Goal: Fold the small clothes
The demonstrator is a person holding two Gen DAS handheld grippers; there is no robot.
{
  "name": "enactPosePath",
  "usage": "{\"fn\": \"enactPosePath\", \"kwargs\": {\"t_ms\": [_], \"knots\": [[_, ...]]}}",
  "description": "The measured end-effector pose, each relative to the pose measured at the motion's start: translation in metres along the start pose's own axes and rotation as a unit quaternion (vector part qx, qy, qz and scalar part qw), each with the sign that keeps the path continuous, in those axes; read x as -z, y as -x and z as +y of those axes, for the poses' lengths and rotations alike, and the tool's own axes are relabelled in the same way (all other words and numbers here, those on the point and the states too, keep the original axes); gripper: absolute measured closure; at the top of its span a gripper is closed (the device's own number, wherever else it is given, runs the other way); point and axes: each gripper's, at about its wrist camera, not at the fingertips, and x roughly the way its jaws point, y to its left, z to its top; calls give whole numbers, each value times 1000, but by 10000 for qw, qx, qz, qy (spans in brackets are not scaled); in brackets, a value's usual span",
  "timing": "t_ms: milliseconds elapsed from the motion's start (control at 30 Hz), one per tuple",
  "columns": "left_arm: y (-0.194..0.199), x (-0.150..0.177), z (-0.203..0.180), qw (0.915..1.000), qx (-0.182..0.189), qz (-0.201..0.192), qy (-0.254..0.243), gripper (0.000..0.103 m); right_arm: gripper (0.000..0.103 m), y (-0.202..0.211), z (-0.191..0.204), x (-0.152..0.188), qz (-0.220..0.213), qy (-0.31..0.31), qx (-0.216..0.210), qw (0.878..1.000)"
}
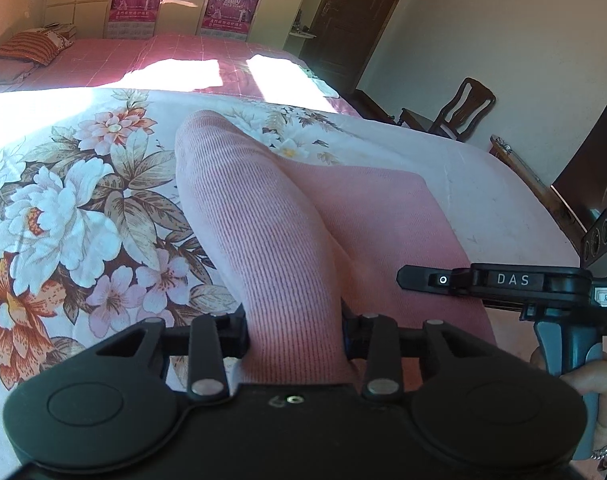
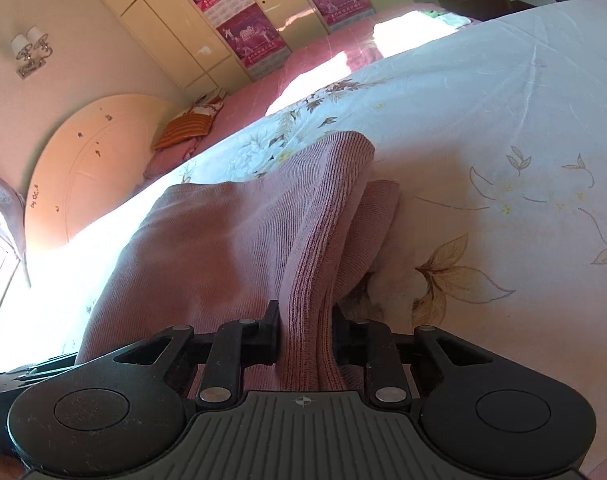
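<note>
- While both grippers pinch the pink knit garment (image 1: 263, 216), it lies mid-frame on the floral bedspread (image 1: 63, 200), one ribbed edge raised.
- Left gripper (image 1: 295, 332), at the lower centre of its view, is clamped on a thick ribbed fold.
- Right gripper (image 2: 305, 336), lower centre of its own view, is clamped on a narrower bunched edge.
- Judgement: lift both corners level, keep the edge taut, and carry it over evenly so the layers align.

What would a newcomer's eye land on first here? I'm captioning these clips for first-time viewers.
First, the pink ribbed garment bunched up at centre, pinched by the left gripper and the right gripper, jaws closed on its folds. Next, the floral bedsheet beneath it, big blossoms left. Then the magenta posters on the far wardrobe.
</note>
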Motion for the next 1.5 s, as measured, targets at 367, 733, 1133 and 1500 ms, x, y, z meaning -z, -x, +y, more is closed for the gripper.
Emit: {"fn": "enactPosePath", "kwargs": {"t_ms": [367,733,1133,1500], "knots": [[51,-11,11,9996,126,-256,-56,68,81,25,63,5,-186,213,-342,9990],[123,-19,113,9986,5,-510,-144,68,81,-33,184,23,-236,359,-574,9974],[163,-28,267,9981,-343,-504,-8,68,81,-154,296,60,-58,250,-694,9973],[135,8,320,9967,-617,-473,252,60,80,-209,274,78,161,261,79,9995]]}}
